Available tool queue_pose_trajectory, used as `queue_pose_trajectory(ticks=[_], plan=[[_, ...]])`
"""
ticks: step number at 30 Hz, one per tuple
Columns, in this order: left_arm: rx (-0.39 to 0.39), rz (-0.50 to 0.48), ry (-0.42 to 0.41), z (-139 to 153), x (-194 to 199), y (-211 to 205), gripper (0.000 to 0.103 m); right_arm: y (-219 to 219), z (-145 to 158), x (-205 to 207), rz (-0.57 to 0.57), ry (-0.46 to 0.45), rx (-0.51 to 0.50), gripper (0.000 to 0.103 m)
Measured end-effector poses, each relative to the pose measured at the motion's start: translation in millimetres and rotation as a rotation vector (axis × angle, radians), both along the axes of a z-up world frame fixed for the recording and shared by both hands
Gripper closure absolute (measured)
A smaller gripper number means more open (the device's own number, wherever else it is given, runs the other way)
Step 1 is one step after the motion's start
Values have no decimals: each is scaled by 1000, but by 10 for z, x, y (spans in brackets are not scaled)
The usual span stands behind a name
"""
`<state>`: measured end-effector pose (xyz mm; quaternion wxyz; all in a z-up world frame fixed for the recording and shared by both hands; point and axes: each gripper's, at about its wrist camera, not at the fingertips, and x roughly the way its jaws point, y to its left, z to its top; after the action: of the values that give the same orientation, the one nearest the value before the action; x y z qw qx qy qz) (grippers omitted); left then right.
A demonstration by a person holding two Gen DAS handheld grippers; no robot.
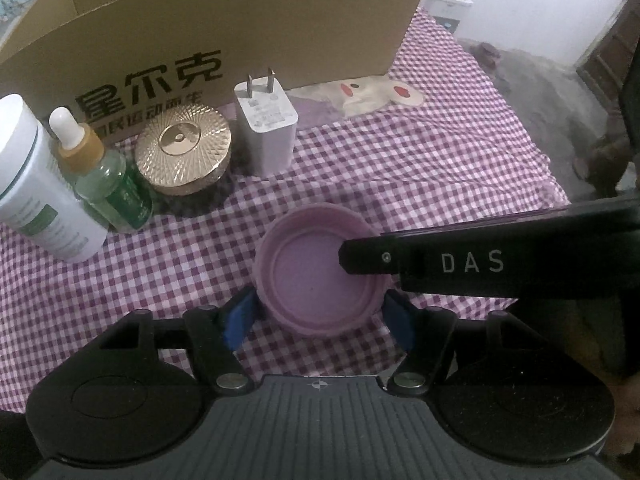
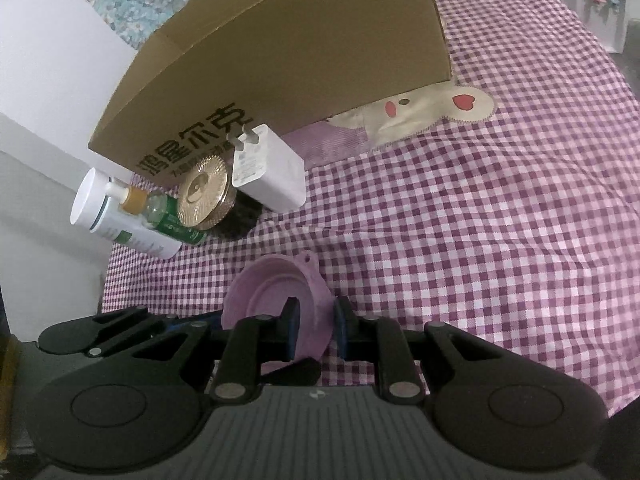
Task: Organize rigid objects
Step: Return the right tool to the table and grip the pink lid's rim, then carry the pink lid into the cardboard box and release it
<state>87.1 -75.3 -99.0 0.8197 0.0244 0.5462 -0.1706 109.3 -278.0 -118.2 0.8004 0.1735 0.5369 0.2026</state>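
A round pink bowl (image 1: pixel 304 280) hangs just over the checked cloth, held from two sides. My left gripper (image 1: pixel 320 320) spans its body, a blue pad pressed against each side. One of the right gripper's black fingers (image 1: pixel 400 260) reaches in from the right, its tip inside the bowl. In the right wrist view my right gripper (image 2: pixel 317 328) is shut on the rim of the tilted bowl (image 2: pixel 272 292). Further back a white charger (image 1: pixel 266 128), a gold-lidded jar (image 1: pixel 184 152), a green dropper bottle (image 1: pixel 108 184) and a white tube (image 1: pixel 36 184) stand in a row.
A big cardboard box (image 1: pixel 240 12) with black print stands right behind the row. The purple checked cloth (image 1: pixel 400 160) stretches to the right, with a rabbit patch (image 1: pixel 380 96) at the box's corner. The cloth's right edge drops off to the floor.
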Motion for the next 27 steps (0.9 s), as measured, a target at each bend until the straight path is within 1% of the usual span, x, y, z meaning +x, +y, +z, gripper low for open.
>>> queue_pose_trajectory(ticks=[4,7,14,27], plan=[[0,6,-4,-5,4,-8,35,-7,8,-1,-6,-2,7,82],[-18,18,6,4,17,30,35,6,20,-12,-9,-4,3,82],[-37,21,-2,99,-10,56,36,1,65,-36,-19,-13,-2,82],[-48,2,-91,501,-189,47,36,-48,488,-251,-43,-108,-15,82]])
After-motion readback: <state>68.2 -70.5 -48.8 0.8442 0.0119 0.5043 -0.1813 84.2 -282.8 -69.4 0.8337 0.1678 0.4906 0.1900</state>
